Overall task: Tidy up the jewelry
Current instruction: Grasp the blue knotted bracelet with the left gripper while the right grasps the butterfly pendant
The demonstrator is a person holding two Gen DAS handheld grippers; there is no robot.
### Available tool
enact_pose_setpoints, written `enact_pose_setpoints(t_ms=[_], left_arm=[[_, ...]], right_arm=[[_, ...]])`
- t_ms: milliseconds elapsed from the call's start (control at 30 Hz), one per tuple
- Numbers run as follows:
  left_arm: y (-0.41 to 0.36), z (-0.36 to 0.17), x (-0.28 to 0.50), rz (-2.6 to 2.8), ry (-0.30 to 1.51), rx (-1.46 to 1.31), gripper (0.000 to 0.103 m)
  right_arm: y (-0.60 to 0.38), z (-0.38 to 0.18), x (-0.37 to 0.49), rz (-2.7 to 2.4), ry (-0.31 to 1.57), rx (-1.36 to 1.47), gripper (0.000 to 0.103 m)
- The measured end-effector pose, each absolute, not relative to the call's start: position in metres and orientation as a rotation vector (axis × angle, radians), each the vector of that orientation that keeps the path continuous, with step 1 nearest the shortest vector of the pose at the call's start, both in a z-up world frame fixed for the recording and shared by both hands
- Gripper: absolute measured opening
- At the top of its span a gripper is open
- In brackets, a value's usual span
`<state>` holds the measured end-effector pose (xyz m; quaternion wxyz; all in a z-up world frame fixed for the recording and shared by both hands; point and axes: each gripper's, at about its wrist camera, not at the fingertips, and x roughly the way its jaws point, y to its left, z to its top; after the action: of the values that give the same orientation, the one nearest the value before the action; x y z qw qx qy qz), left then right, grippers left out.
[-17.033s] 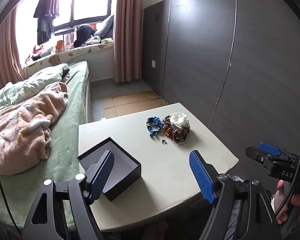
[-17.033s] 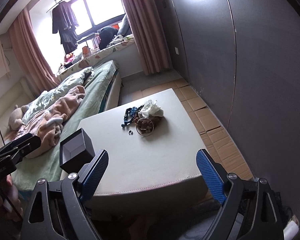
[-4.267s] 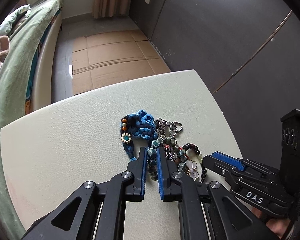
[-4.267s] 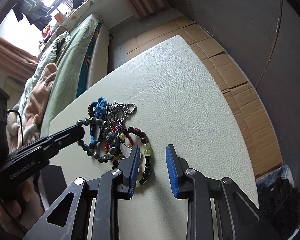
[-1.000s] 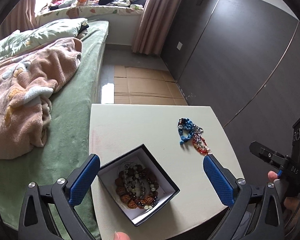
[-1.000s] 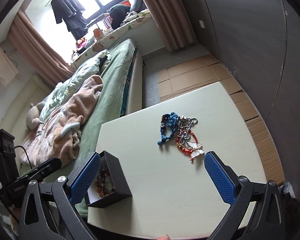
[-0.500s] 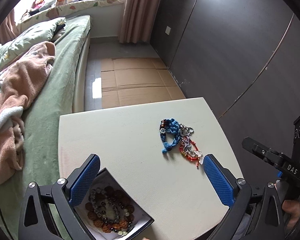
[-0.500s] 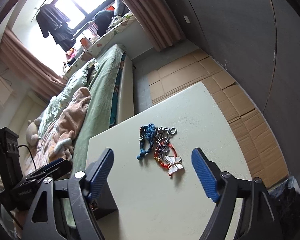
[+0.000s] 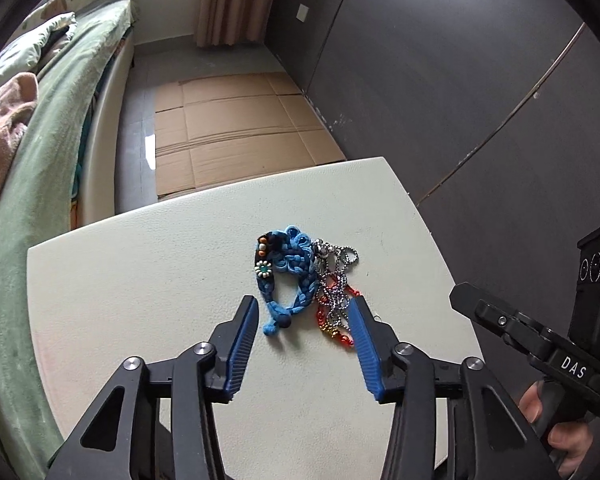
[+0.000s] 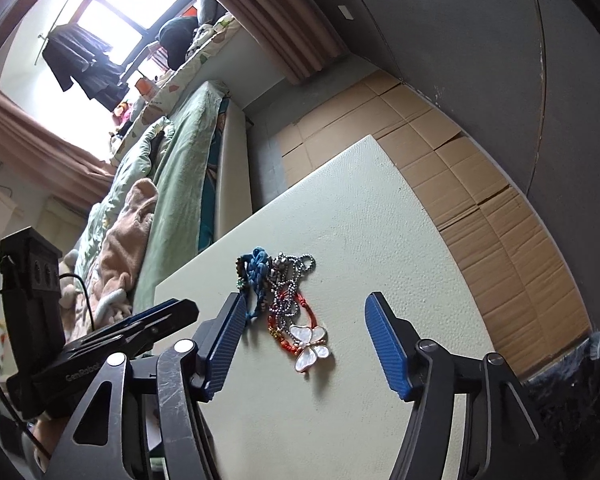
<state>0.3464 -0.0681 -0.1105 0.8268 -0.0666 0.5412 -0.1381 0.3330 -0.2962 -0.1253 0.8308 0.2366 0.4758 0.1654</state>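
A small heap of jewelry lies on the cream table (image 9: 140, 280): a blue braided bracelet (image 9: 296, 268), a silver ball chain (image 9: 336, 280) and a red beaded string (image 9: 332, 324). In the right wrist view the bracelet (image 10: 258, 270) and chain (image 10: 288, 292) show beside a white butterfly pendant (image 10: 310, 346). My left gripper (image 9: 302, 312) is open, its fingers either side of the near end of the heap, just above it. My right gripper (image 10: 304, 308) is open and empty, low over the pendant. The black jewelry box is out of view.
The table's far edge drops to a floor covered with flattened cardboard (image 9: 228, 120). A bed with green bedding (image 9: 40, 140) runs along the left. A dark wardrobe wall (image 9: 460, 80) stands on the right. The right gripper's body shows in the left wrist view (image 9: 540, 344).
Both grippers have moved forward and down to the jewelry heap. The left gripper's jaws have narrowed around the heap. The box with beads has left the view.
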Motion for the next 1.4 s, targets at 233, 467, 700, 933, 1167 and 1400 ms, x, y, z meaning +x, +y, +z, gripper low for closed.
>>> enact_pose_setpoints(t_ms=[233, 467, 700, 933, 1167, 1400], left_arm=[[-0.089, -0.138, 0.370, -0.310, 1.215, -0.118, 0.036], [-0.097, -0.163, 0.381, -0.298, 1.263, -0.113, 0.023], [-0.085, -0.155, 0.371, -0.298, 1.228, -0.152, 0.009], [-0.062, -0.127, 0.360, -0.292, 1.176, -0.182, 0.009], [-0.040, -0.106, 0.343, -0.278, 1.131, -0.225, 0.009], [-0.020, -0.081, 0.323, -0.276, 1.086, -0.259, 0.009]], right_arm=[[-0.298, -0.141, 0.341, 0.358, 1.042, 0.510, 0.054], [-0.300, -0.148, 0.340, 0.350, 1.065, 0.506, 0.054], [-0.280, -0.151, 0.337, 0.385, 1.099, 0.459, 0.050], [-0.253, -0.154, 0.337, 0.396, 1.127, 0.335, 0.050], [-0.230, -0.165, 0.336, 0.369, 1.153, 0.208, 0.050], [-0.205, -0.166, 0.332, 0.284, 1.129, -0.012, 0.036]])
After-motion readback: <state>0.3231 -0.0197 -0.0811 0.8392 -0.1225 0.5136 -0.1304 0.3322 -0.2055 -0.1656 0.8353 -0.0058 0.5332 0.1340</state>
